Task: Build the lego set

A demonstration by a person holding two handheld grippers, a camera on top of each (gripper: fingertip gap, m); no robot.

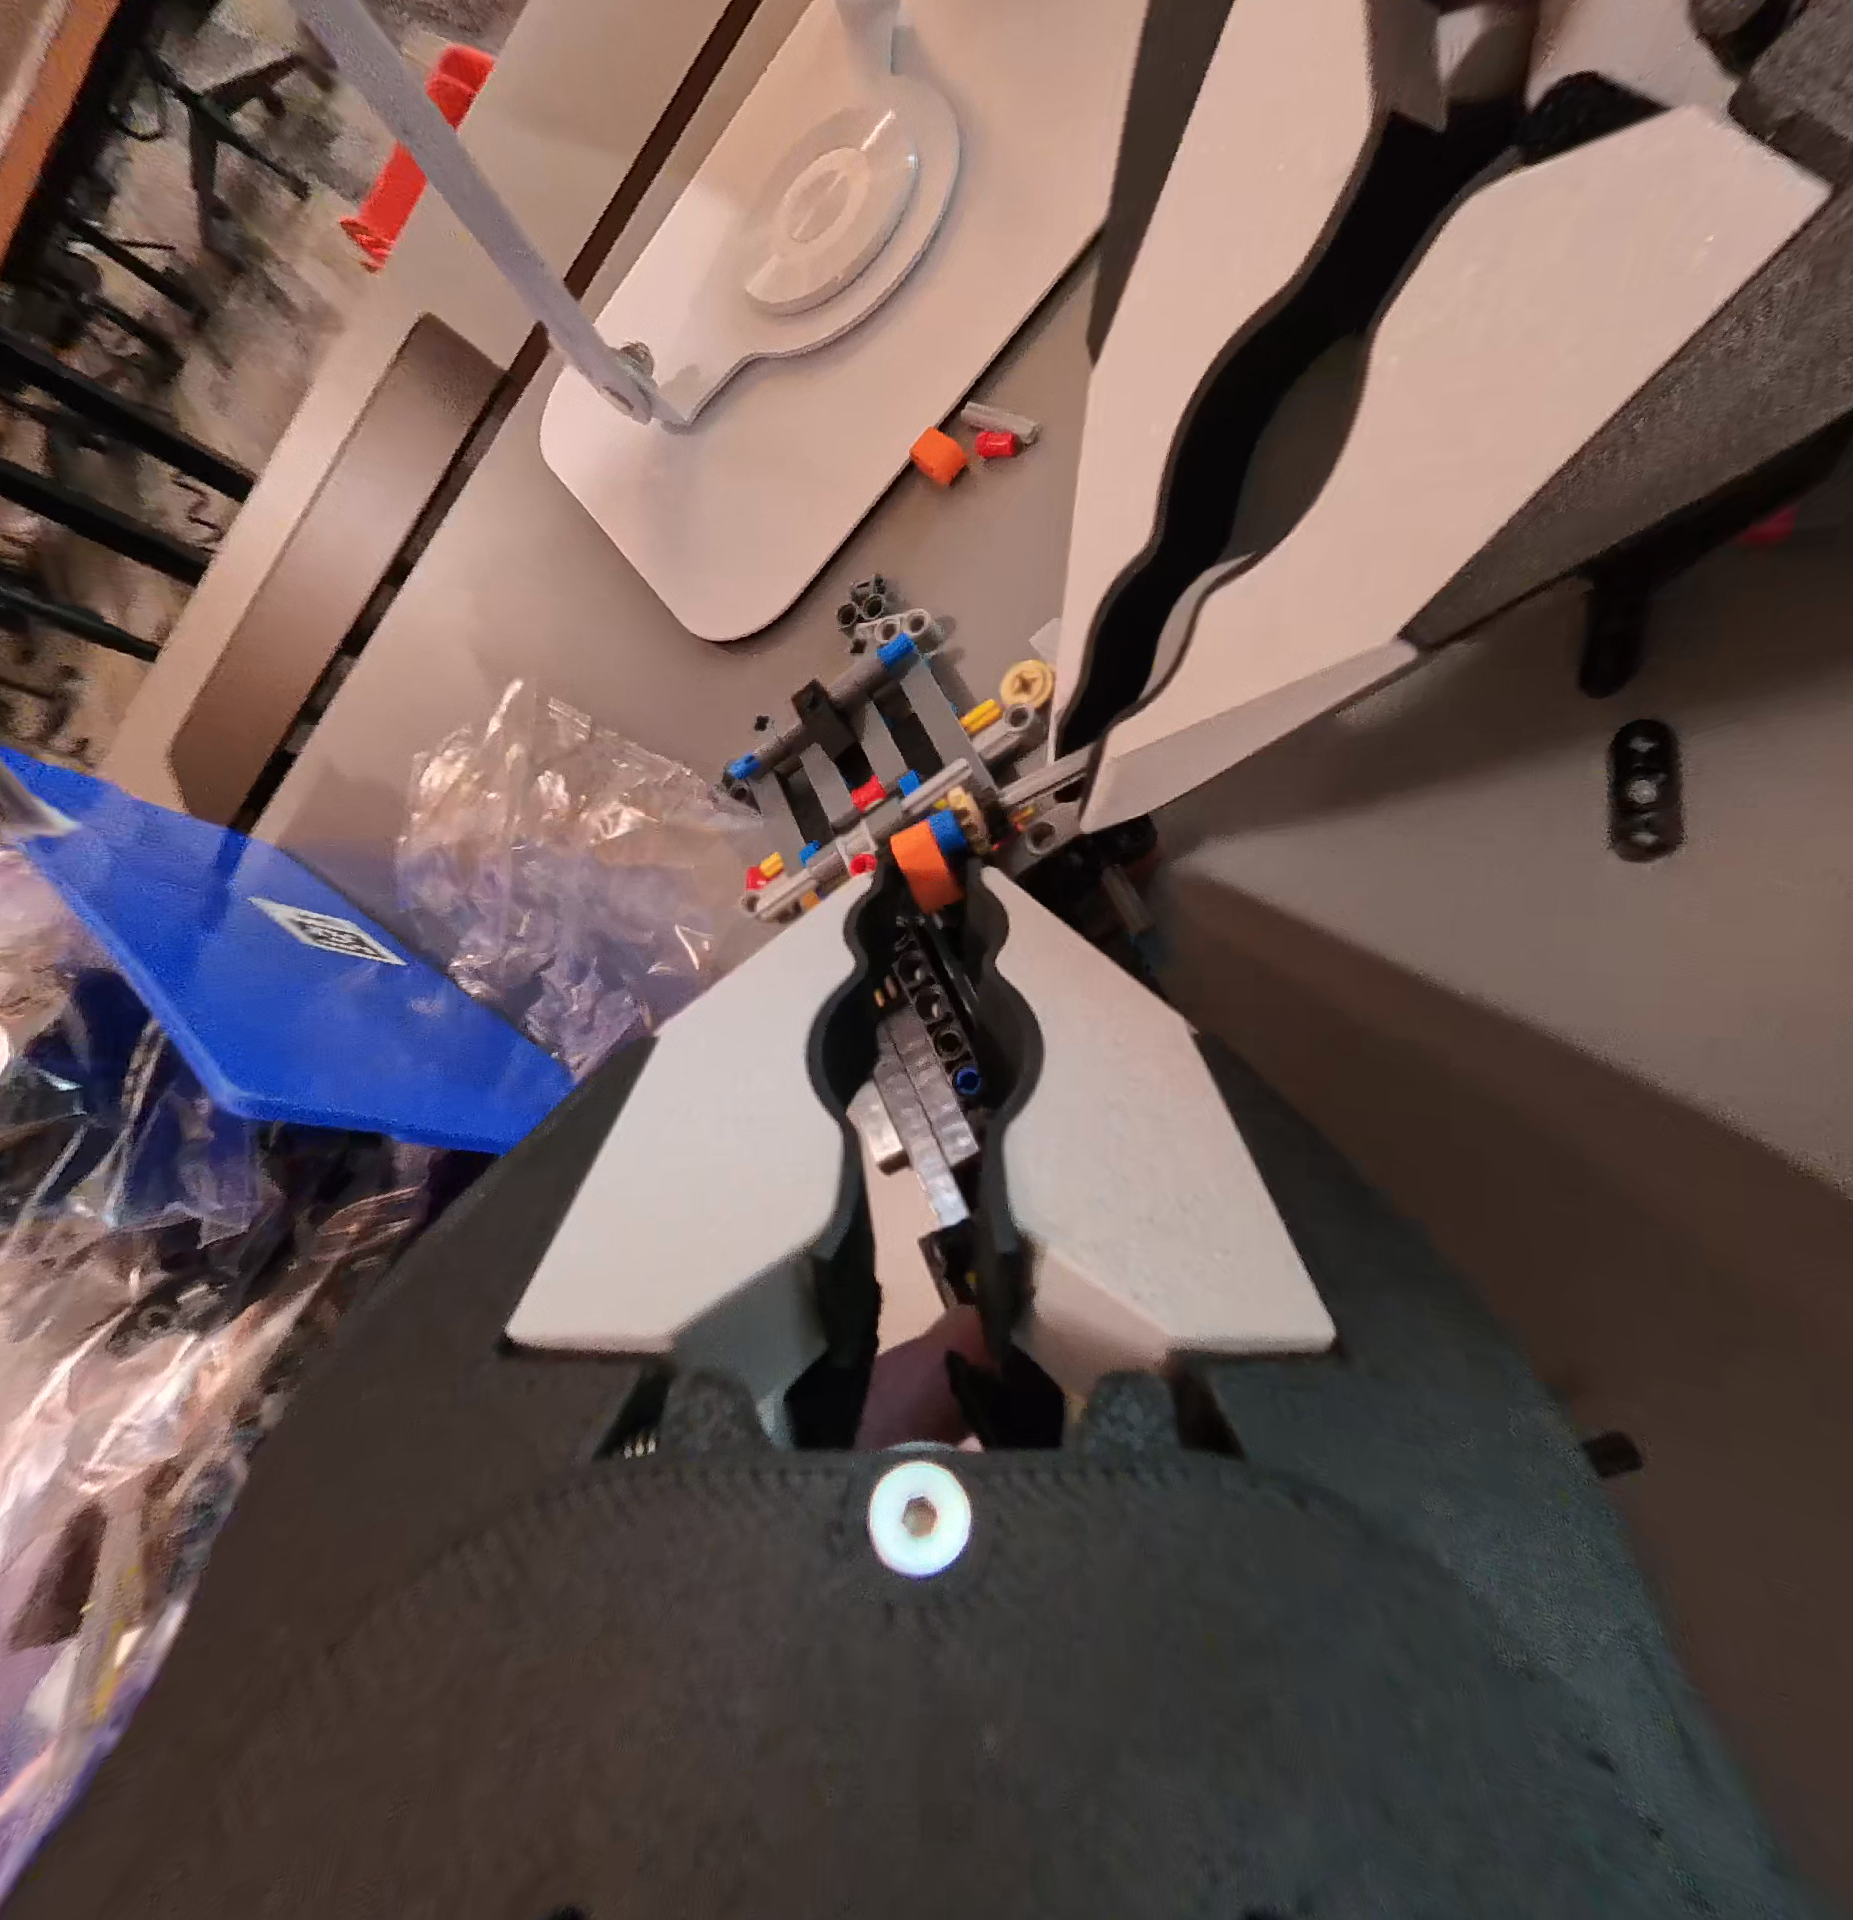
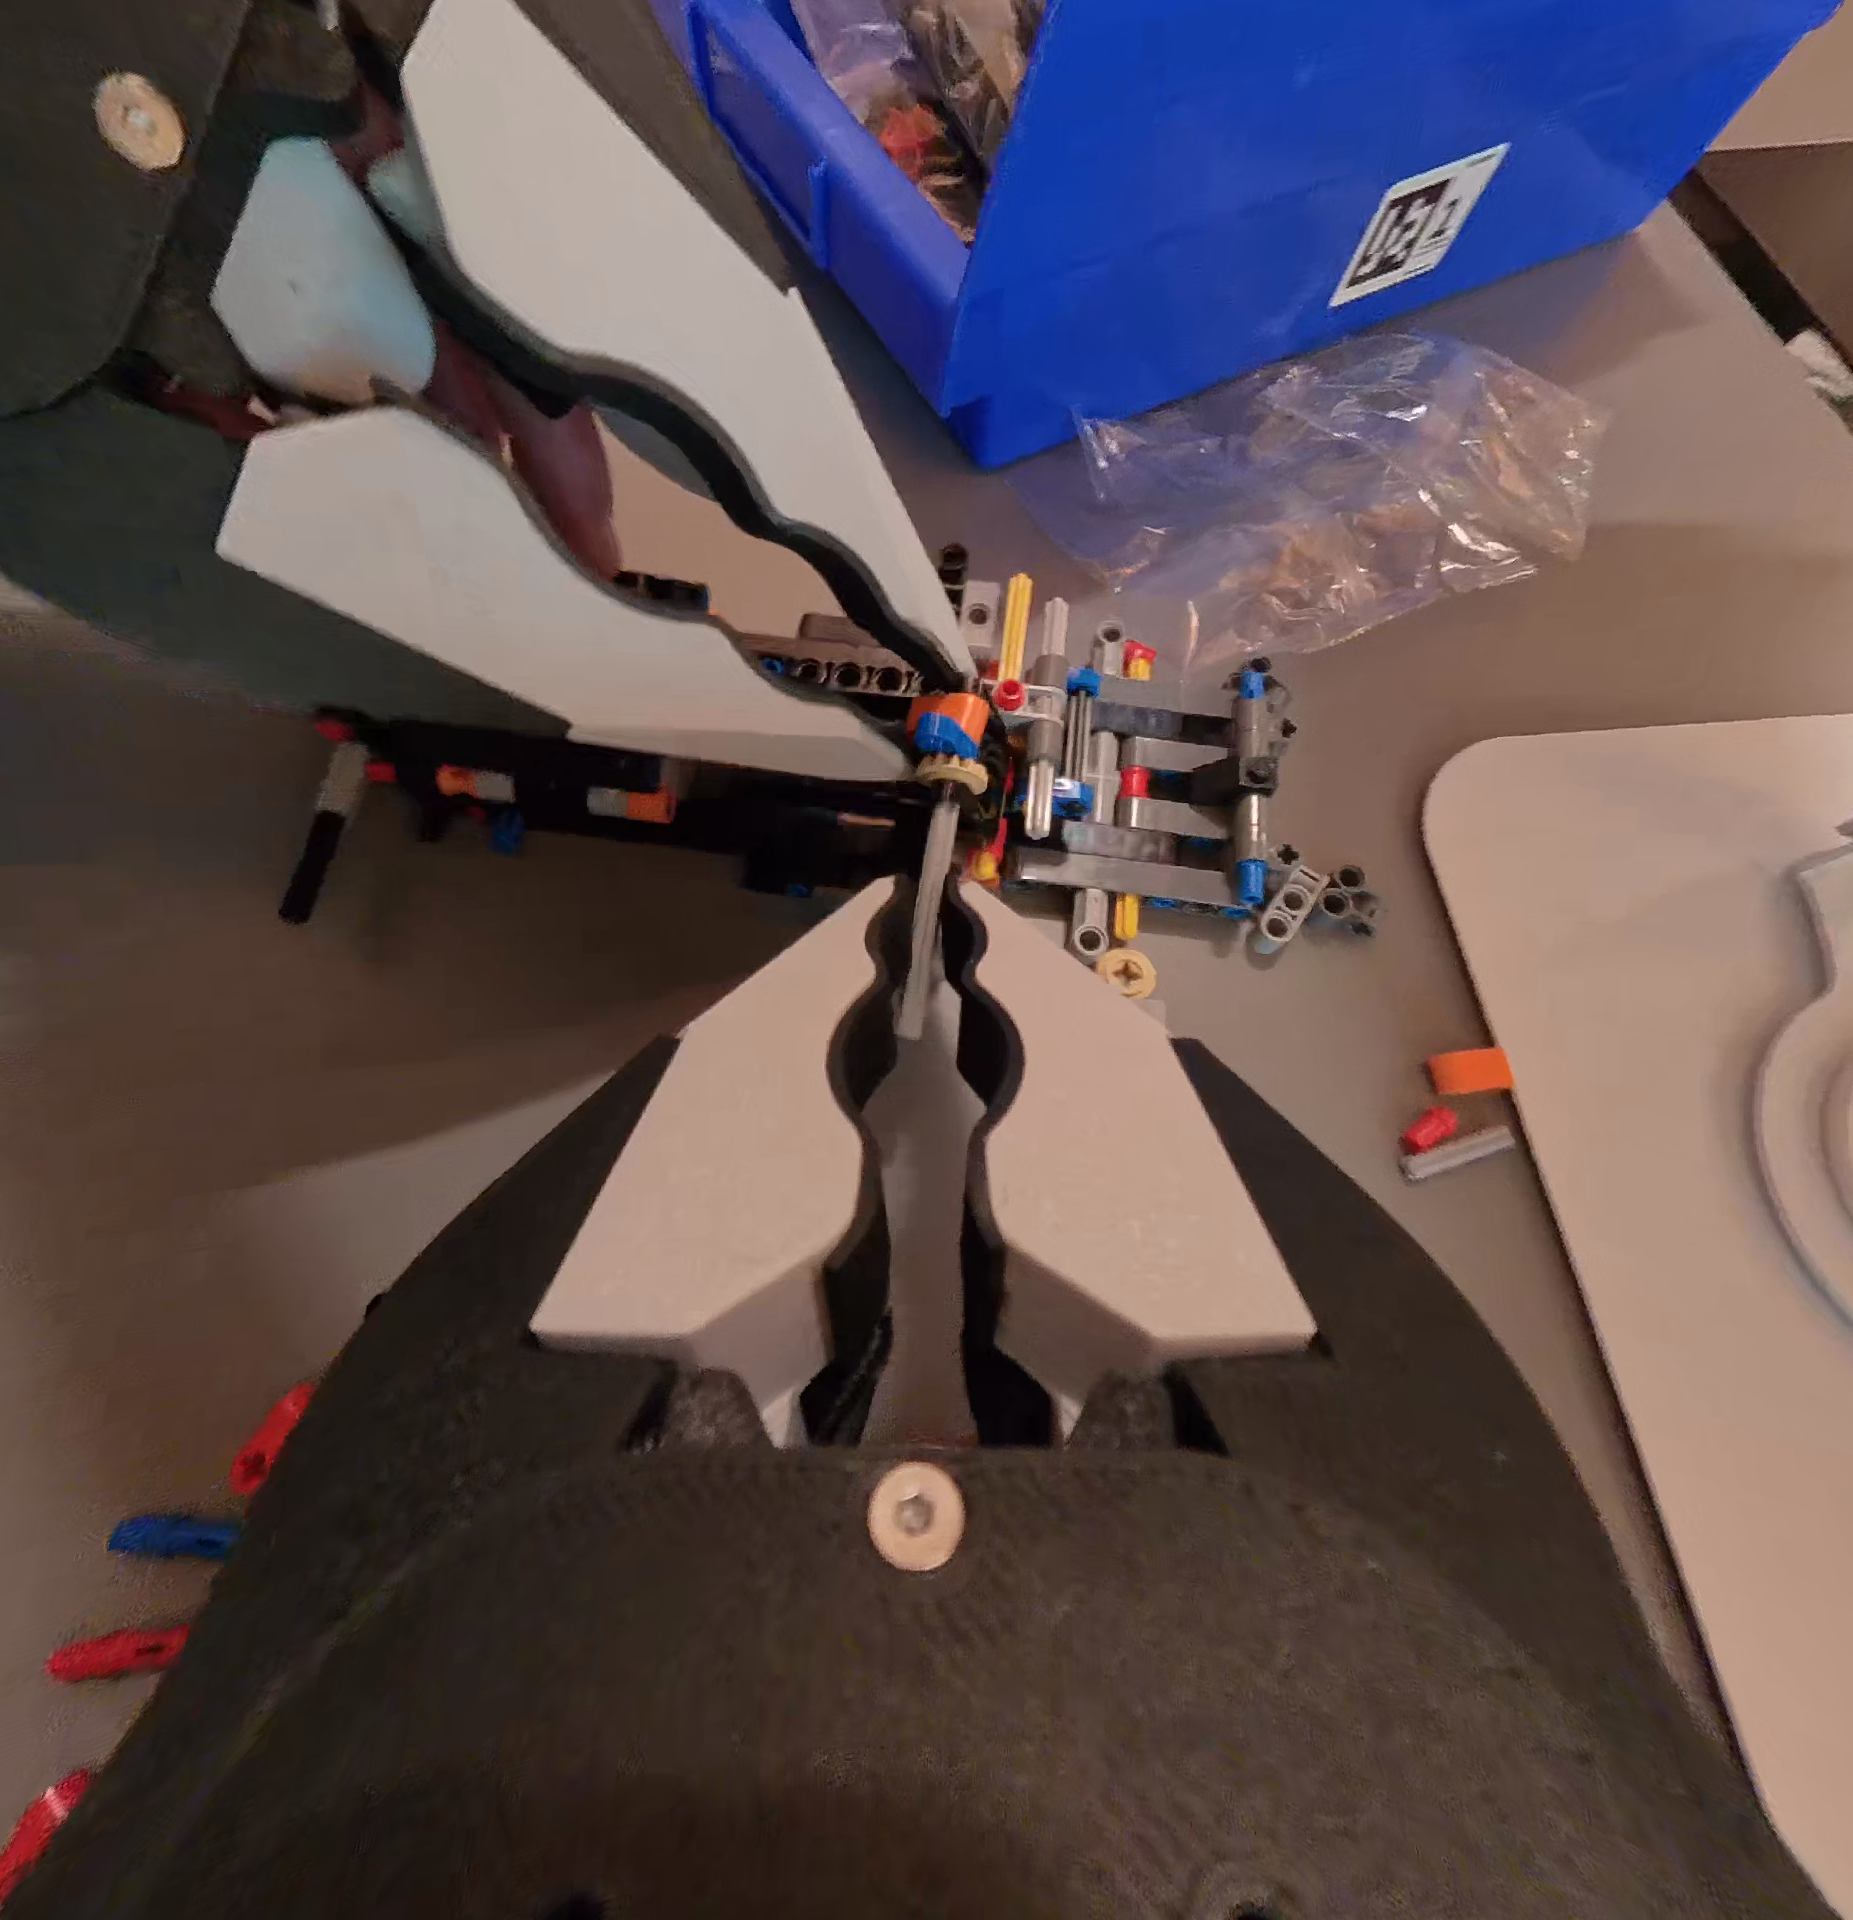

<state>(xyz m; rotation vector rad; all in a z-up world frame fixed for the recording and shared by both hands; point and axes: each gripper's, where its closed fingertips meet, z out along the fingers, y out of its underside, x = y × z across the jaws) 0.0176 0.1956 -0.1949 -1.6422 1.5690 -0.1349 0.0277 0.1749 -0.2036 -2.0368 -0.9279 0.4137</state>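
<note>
The lego model point(image 1: 880, 758) is a grey beam frame with blue, red and yellow pins, joined to a long black beam section point(image 1: 932, 1049). My left gripper point(image 1: 927, 883) is shut on that black section, with an orange and blue piece point(image 1: 927, 862) at its tips. My right gripper point(image 2: 922, 894) is shut on a thin grey axle point(image 2: 927, 935) whose far end meets the model beside a tan gear point(image 2: 943, 774). In the left wrist view the right gripper point(image 1: 1083, 779) comes in from the upper right. In the right wrist view the left gripper point(image 2: 943, 717) comes in from the upper left beside the frame point(image 2: 1140, 800).
A blue bin point(image 2: 1213, 208) and a crumpled clear bag point(image 2: 1348, 488) lie behind the model. A white stand base point(image 2: 1628, 1039) is to the right, with loose orange point(image 2: 1467, 1070), red and grey pieces beside it. Red and blue pins point(image 2: 174, 1536) lie at lower left. A tan disc point(image 2: 1127, 971) sits near the frame.
</note>
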